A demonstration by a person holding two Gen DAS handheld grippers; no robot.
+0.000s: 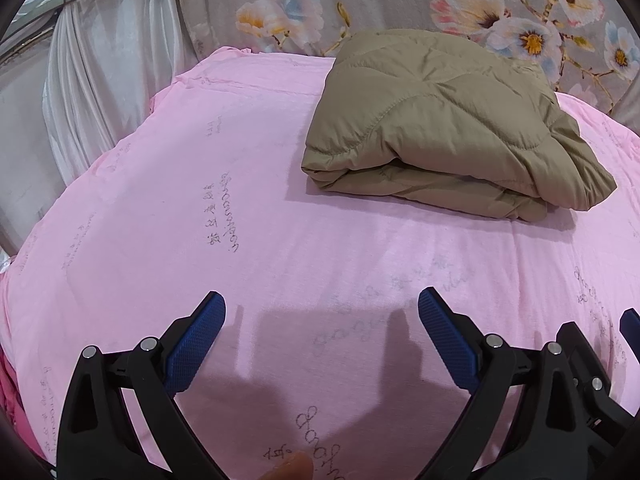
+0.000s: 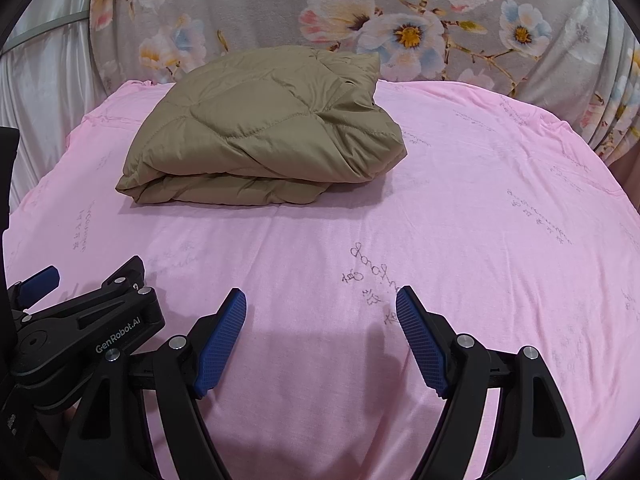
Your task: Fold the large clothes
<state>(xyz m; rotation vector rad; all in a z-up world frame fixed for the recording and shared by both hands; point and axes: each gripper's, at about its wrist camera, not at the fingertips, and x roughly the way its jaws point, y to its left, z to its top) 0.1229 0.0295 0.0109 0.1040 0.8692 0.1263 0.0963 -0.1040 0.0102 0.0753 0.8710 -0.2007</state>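
While a folded tan quilted jacket (image 1: 448, 120) rests near the far edge of a pink sheet (image 1: 200, 208), well apart from both tools, the left gripper (image 1: 322, 344) and right gripper (image 2: 322, 336) hover side by side, jaws spread wide, gripping nothing.

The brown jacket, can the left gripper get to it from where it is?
Probably yes. The left gripper is open, and only flat pink sheet lies between it and the folded brown jacket. Nothing blocks the way.
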